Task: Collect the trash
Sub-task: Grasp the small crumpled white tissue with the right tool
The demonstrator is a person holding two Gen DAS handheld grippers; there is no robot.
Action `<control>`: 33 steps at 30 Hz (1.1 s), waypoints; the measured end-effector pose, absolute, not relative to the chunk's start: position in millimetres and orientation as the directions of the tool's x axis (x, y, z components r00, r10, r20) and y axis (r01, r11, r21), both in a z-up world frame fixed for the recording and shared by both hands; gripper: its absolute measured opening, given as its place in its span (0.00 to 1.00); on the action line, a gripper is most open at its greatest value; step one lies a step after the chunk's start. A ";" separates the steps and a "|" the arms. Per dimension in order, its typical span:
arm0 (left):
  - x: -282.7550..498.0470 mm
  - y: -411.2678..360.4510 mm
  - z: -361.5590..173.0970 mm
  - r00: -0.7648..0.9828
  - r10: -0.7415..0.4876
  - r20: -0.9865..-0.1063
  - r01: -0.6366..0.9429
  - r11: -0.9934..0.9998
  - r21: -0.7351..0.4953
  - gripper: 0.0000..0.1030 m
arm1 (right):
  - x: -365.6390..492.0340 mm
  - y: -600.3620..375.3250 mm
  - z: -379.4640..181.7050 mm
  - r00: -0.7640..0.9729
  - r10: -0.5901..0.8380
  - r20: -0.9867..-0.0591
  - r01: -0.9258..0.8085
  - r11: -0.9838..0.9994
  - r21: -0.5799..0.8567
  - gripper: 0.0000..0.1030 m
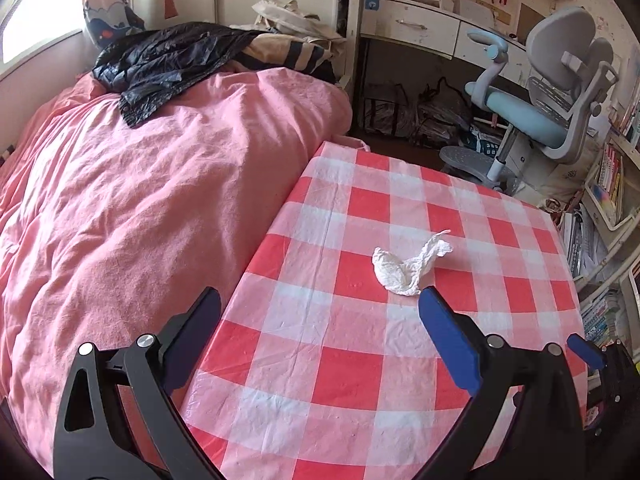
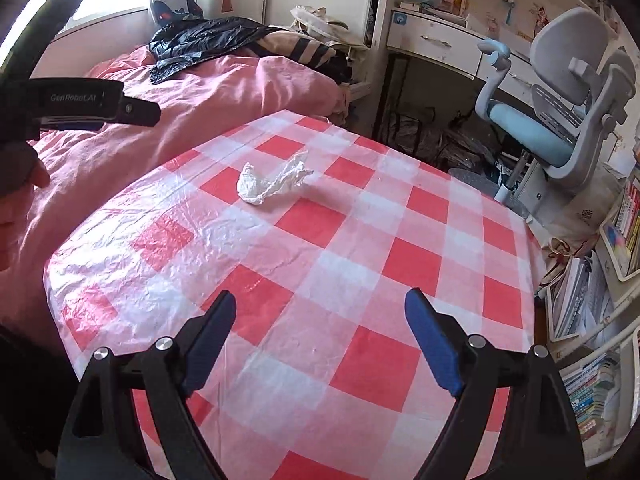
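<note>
A crumpled white tissue (image 1: pixel 404 268) lies on the table's red and white checked cloth (image 1: pixel 352 364). My left gripper (image 1: pixel 320 302) hangs open over the table's left edge, and its right fingertip almost reaches the tissue's near side. Nothing is between its fingers. In the right wrist view the tissue (image 2: pixel 272 184) lies farther off, toward the far left of the cloth (image 2: pixel 360 280). My right gripper (image 2: pixel 320 300) stands open and empty above the near half of the table. A crinkled black plastic bag (image 1: pixel 160 60) lies on the bed behind.
A bed with a pink duvet (image 1: pixel 140 200) adjoins the table's left side. A grey and blue desk chair (image 2: pixel 560 120) and a white desk (image 2: pixel 436 44) stand beyond it. Bags (image 2: pixel 440 136) sit under the desk. Bookshelves (image 2: pixel 600 320) line the right.
</note>
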State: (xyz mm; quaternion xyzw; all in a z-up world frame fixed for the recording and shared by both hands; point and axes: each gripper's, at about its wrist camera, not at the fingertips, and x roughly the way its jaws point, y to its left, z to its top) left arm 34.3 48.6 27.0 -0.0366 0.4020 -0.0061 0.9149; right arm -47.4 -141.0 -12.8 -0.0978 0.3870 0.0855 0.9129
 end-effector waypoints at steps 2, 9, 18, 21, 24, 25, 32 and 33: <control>37.7 56.0 25.8 0.678 -0.049 -0.733 -0.027 0.996 -0.091 0.93 | -38.5 -132.8 -13.2 0.683 0.094 -0.724 -0.241 0.965 -0.102 0.80; 54.4 79.1 21.2 0.668 -0.062 -0.741 -0.067 0.987 -0.144 0.93 | -3.5 -100.6 -13.4 0.671 0.146 -0.727 -0.280 0.958 -0.066 0.80; 80.8 94.4 28.2 0.687 -0.069 -0.723 -0.137 0.965 -0.222 0.93 | 61.4 -47.0 -28.8 0.649 0.194 -0.736 -0.349 0.935 -0.061 0.80; 82.9 93.7 29.2 0.691 -0.084 -0.718 -0.132 0.962 -0.240 0.93 | 86.3 -42.4 -39.1 0.633 0.190 -0.750 -0.339 0.940 -0.048 0.79; 81.4 88.7 32.0 0.695 -0.090 -0.713 -0.104 0.969 -0.224 0.93 | 105.8 -43.5 -53.5 0.589 0.191 -0.785 -0.331 0.943 -0.019 0.59; 80.6 87.6 33.0 0.696 -0.090 -0.712 -0.098 0.971 -0.219 0.93 | 109.9 -44.0 -59.3 0.568 0.191 -0.800 -0.334 0.943 -0.012 0.53; 74.8 76.0 34.6 0.690 -0.090 -0.719 -0.061 0.982 -0.181 0.93 | 79.4 -61.8 -51.0 0.551 0.203 -0.810 -0.354 0.935 -0.006 0.09; 72.5 72.8 34.8 0.690 -0.091 -0.718 -0.049 0.984 -0.171 0.93 | 67.2 -67.7 -44.0 0.566 0.195 -0.801 -0.353 0.935 -0.022 0.09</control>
